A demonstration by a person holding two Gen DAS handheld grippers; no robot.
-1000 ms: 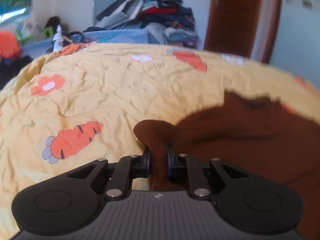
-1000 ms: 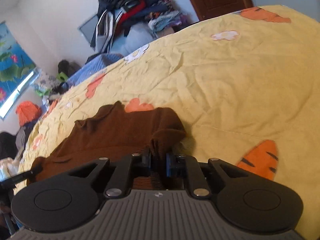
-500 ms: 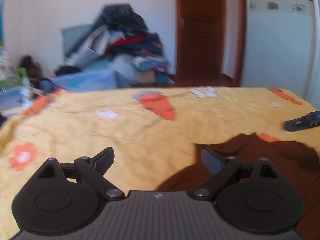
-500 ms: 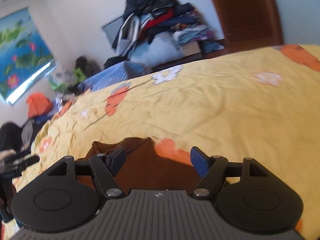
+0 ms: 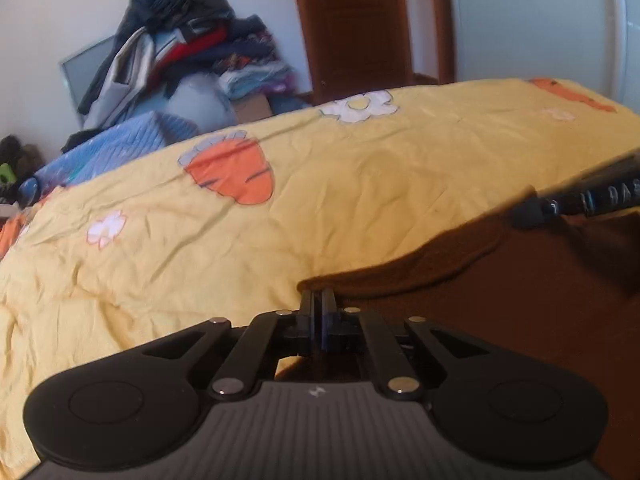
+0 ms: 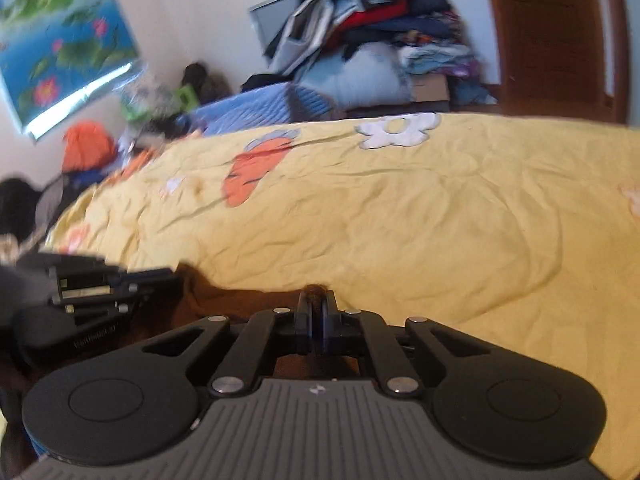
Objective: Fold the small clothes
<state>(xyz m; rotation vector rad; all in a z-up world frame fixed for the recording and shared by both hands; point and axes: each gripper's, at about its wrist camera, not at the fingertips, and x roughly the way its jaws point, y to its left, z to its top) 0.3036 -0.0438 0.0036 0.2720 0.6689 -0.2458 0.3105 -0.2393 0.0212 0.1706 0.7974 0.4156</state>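
Observation:
A small brown fleece garment (image 5: 500, 300) lies on the yellow bedspread (image 5: 360, 168). My left gripper (image 5: 319, 300) is shut on the garment's far edge at its left end. My right gripper (image 6: 316, 300) is shut on the same brown garment (image 6: 240, 304) at its far edge, further right. The right gripper's fingers show in the left wrist view (image 5: 580, 196) at the right edge. The left gripper shows in the right wrist view (image 6: 100, 284) at the left. Most of the garment is hidden under the gripper bodies.
The yellow bedspread (image 6: 440, 208) has carrot and flower prints and stretches away ahead. A pile of clothes (image 5: 188, 44) stands against the far wall. A brown door (image 5: 356, 24) is beyond the bed. A blue quilt (image 5: 112, 144) lies at the far left.
A second ago both grippers held bunched parts of the garment. Half a second ago both were open. Now both are shut on the garment's far edge.

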